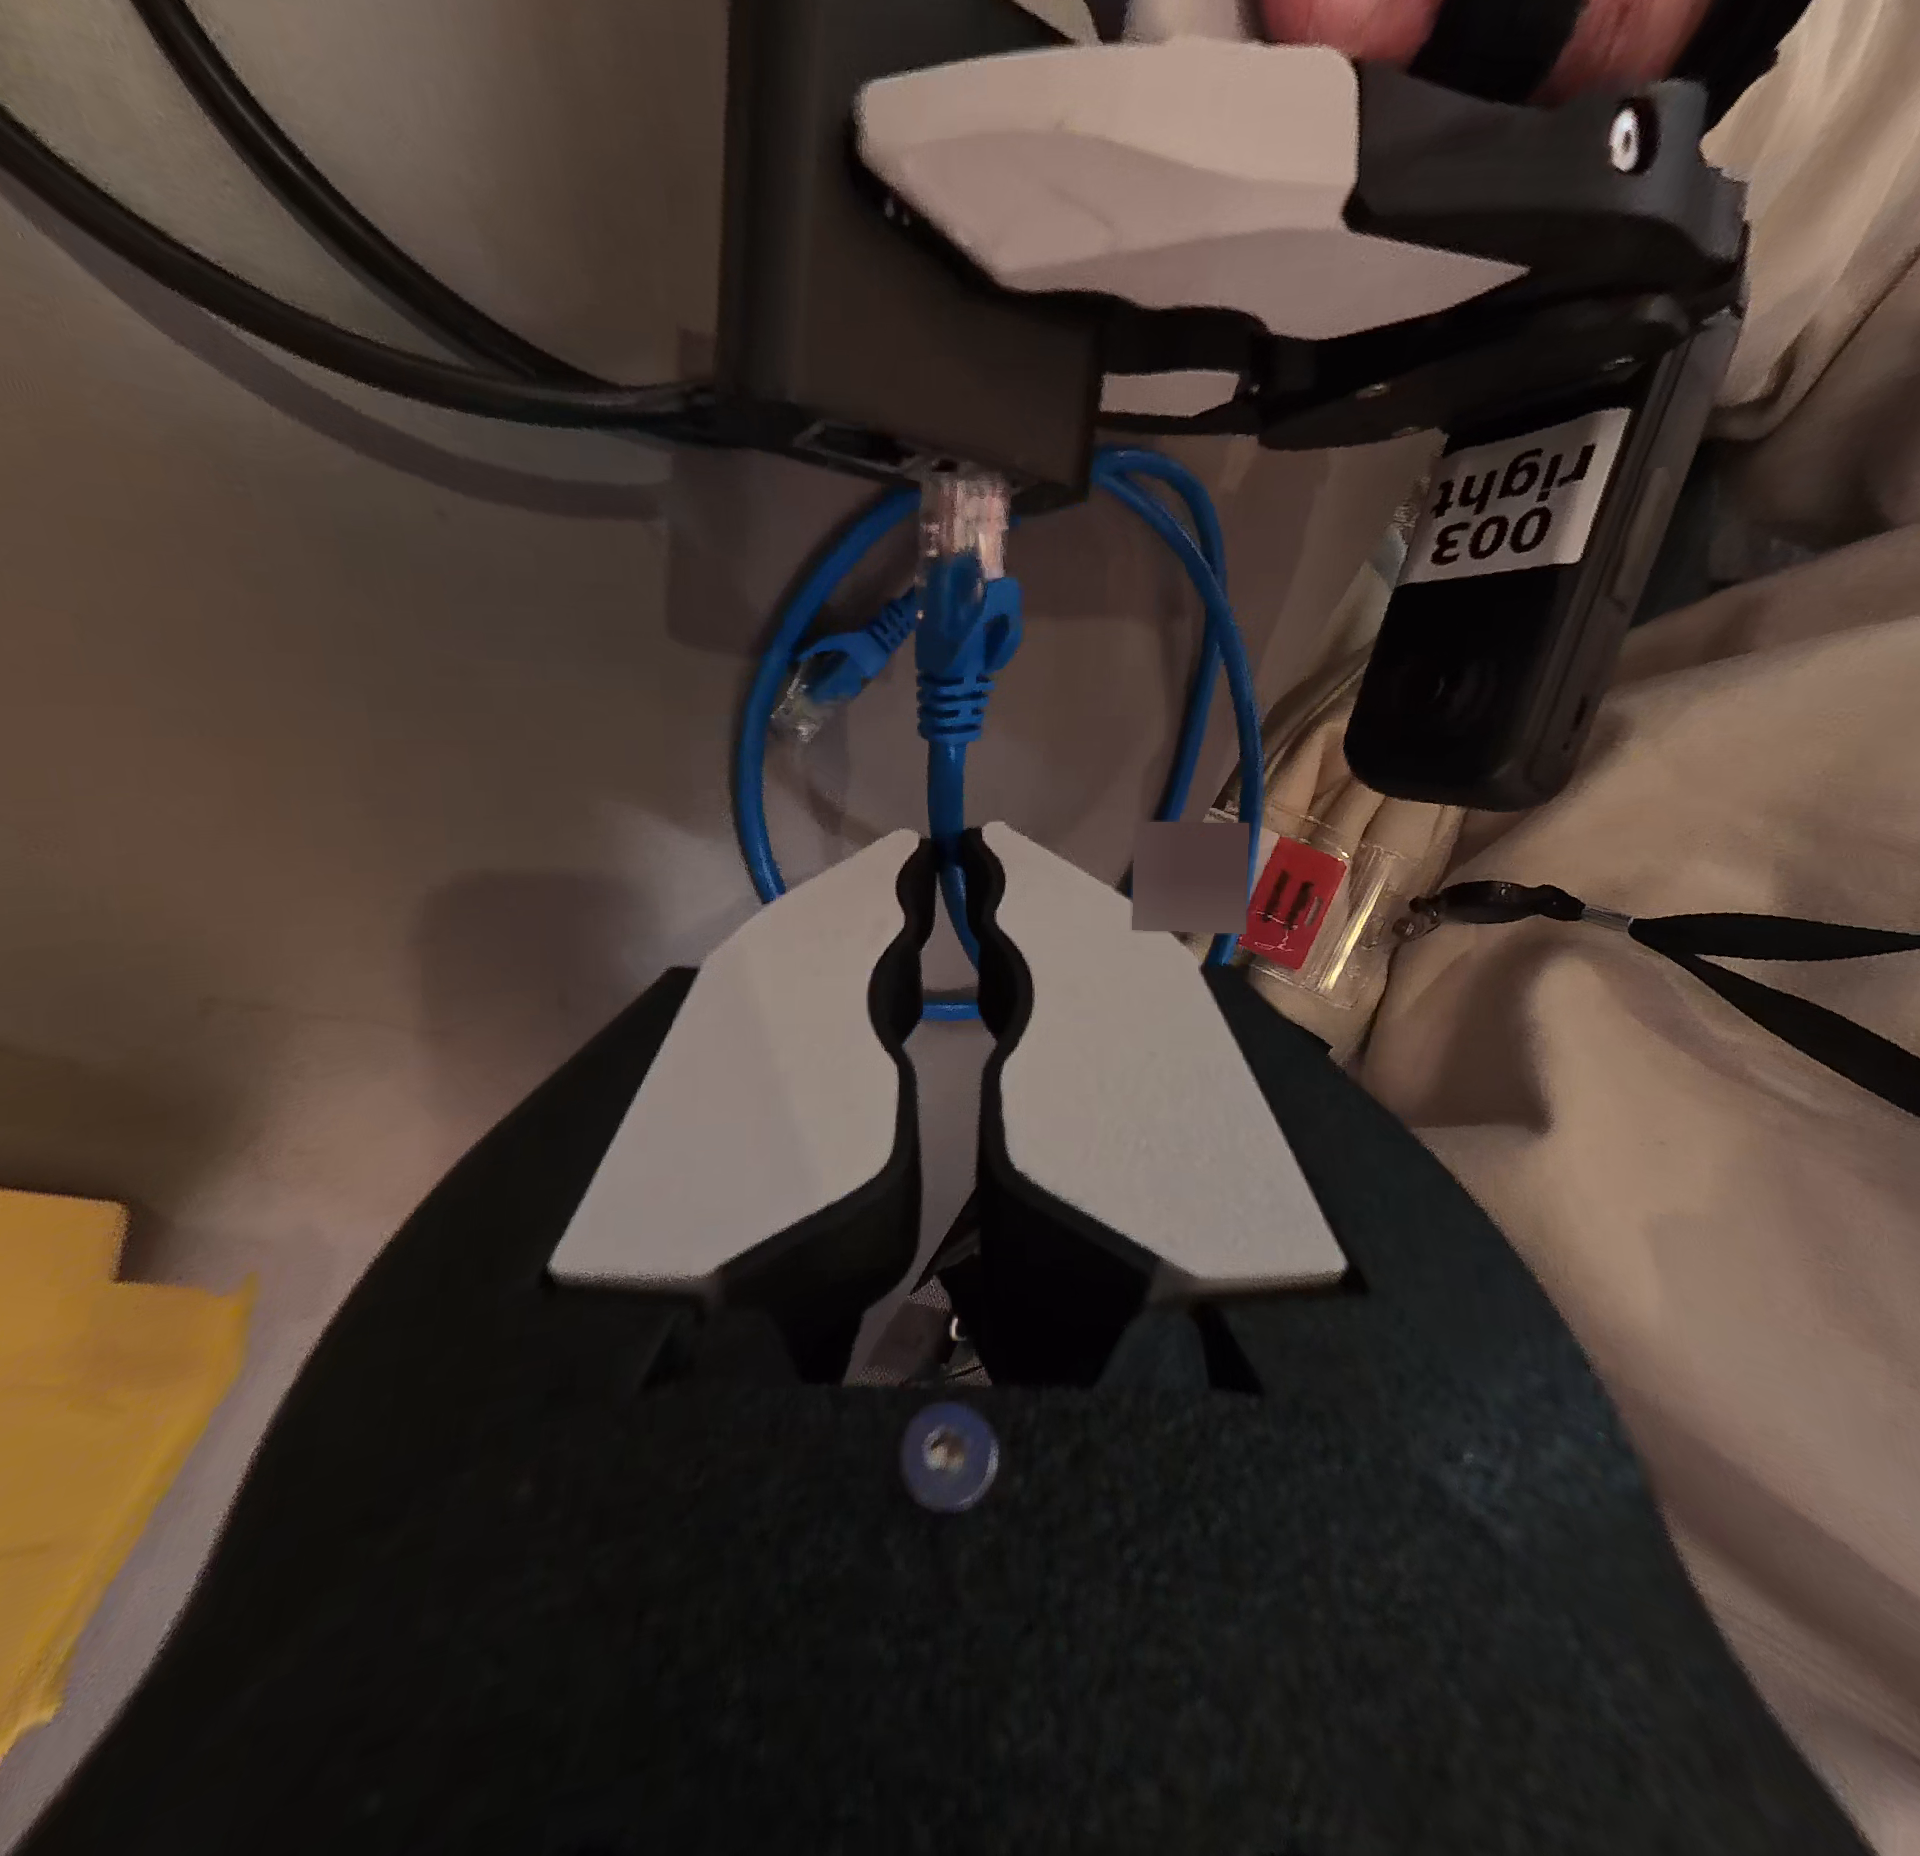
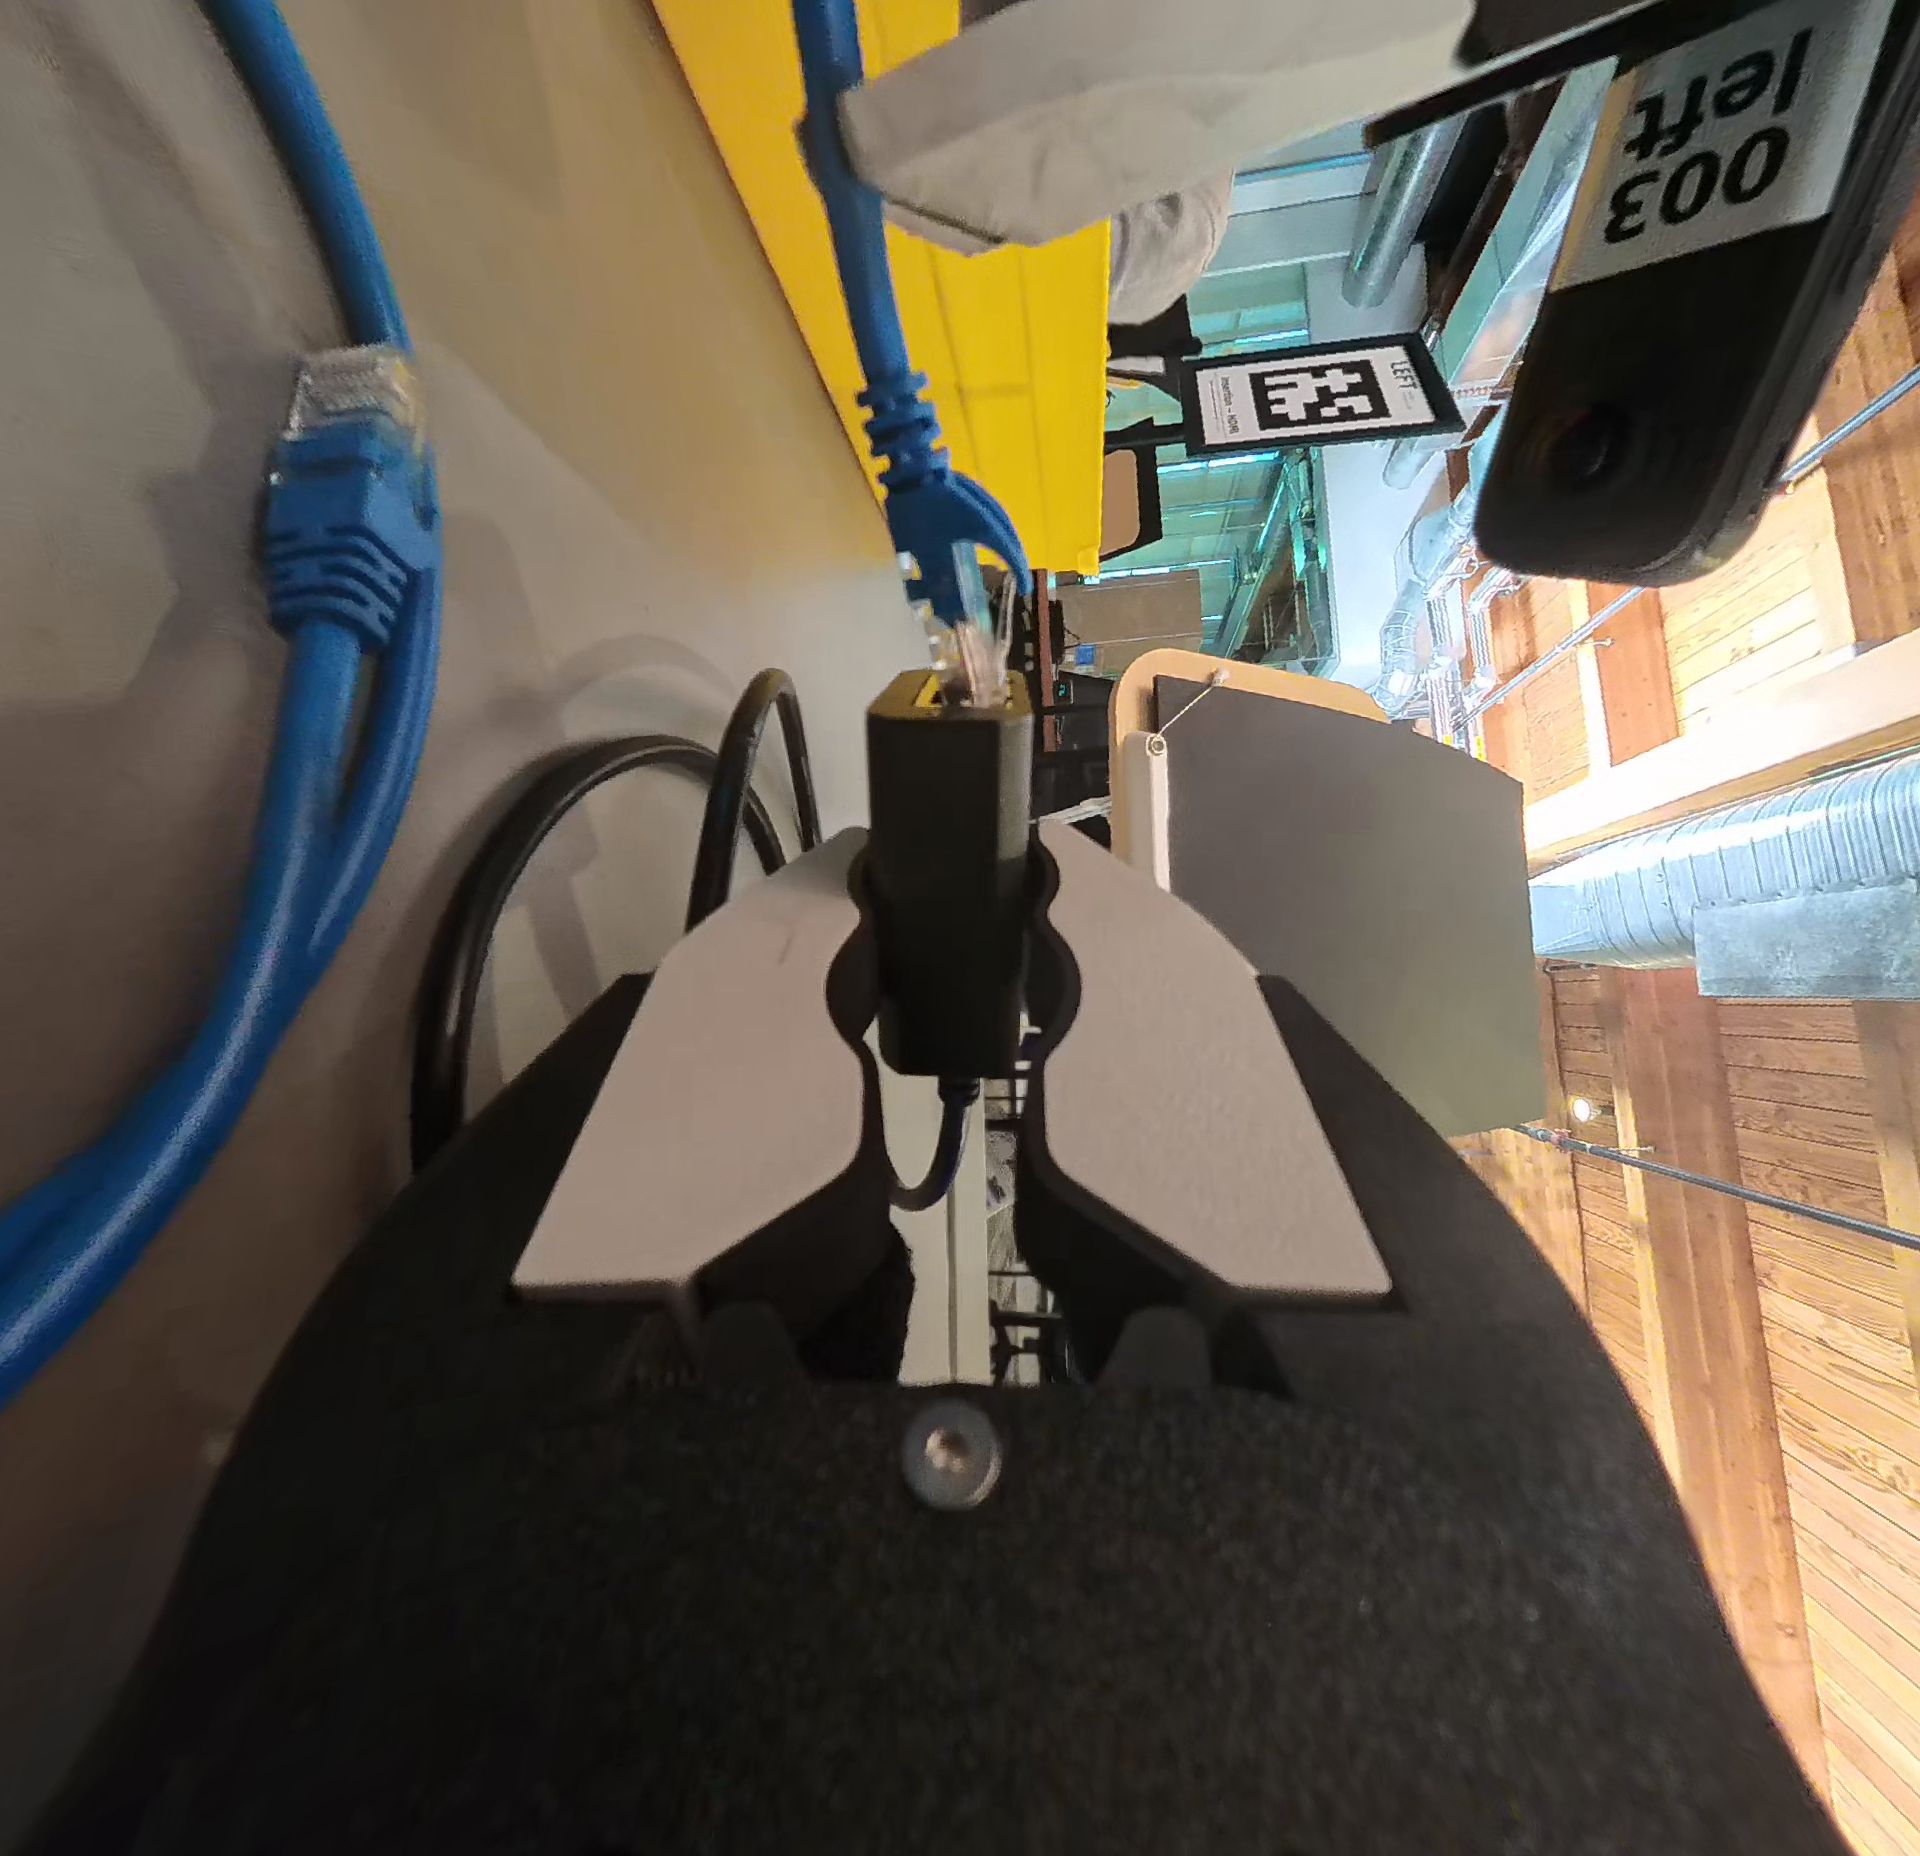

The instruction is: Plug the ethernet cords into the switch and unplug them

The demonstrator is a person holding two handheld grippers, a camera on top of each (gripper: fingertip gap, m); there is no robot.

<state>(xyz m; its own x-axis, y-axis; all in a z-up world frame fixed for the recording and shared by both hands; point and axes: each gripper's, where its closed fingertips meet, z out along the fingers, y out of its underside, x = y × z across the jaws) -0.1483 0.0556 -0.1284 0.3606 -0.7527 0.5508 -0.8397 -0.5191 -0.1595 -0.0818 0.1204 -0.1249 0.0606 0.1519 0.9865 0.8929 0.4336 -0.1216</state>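
My left gripper (image 1: 951, 850) is shut on the blue ethernet cord (image 1: 951, 778) a little behind its plug. The clear plug (image 1: 961, 518) sits at a port on the edge of the black switch (image 1: 894, 279); how deep it sits I cannot tell. My right gripper (image 2: 951, 850) is shut on the black switch (image 2: 951, 830) and holds it up; it shows in the left wrist view (image 1: 1101, 175) gripping the switch from the right. The plug (image 2: 977, 653) touches the switch's top port. A second blue plug (image 1: 831, 663) lies loose on the table, also in the right wrist view (image 2: 348, 476).
Black power cables (image 1: 312, 320) run from the switch to the left over the white table (image 1: 312, 767). A yellow object (image 1: 94, 1391) lies at the near left, also in the right wrist view (image 2: 997, 352). A person's beige clothing with a badge (image 1: 1299, 902) is to the right. The grippers' ends are close to 9 cm from one another.
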